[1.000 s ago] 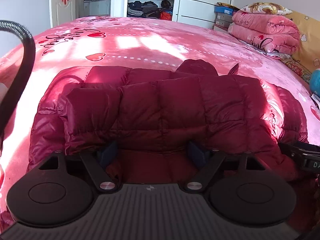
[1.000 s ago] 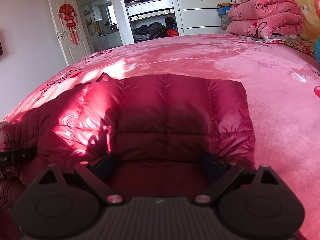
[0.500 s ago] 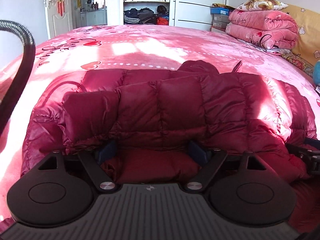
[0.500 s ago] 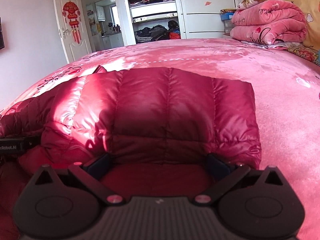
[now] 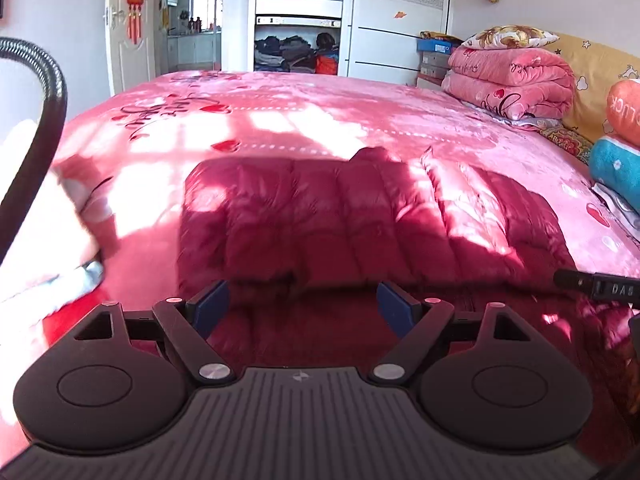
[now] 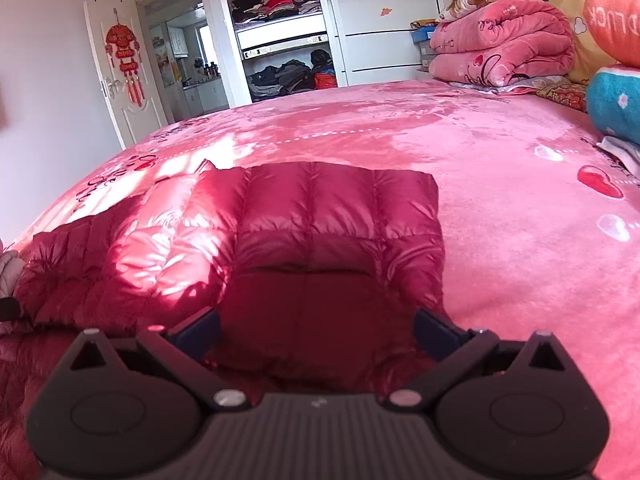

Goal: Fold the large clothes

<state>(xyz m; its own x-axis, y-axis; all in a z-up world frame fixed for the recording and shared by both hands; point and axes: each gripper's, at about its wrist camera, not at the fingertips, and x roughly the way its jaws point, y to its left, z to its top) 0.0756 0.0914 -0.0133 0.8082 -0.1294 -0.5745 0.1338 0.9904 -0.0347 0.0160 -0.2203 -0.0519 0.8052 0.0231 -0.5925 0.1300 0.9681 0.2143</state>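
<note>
Left wrist view: a dark red puffer jacket [image 5: 360, 216] lies folded across the near part of a pink bed [image 5: 320, 112], sun striping its quilted panels; the left gripper [image 5: 304, 304] hangs over the jacket's near edge with its 2 blue pads spread wide and nothing between them; a black hose [image 5: 36, 120] curves down the left margin, and the tip of the other tool pokes in at far right. Right wrist view: the same jacket [image 6: 320, 216] shows a squared, folded end toward the bed's open side, its glossy shell catching the light; the right gripper [image 6: 316, 332] stands just above the near fabric, tongs at their widest, gripping nothing; folded pink quilts [image 6: 500, 48] sit stacked by the headboard. By the look of it, the jacket is light, soft and springy, its slick shell apt to slide and puff back open; the likeliest firm hold is a pinch along the near hem or at a stitched seam, 1 gripper toward each corner.
</note>
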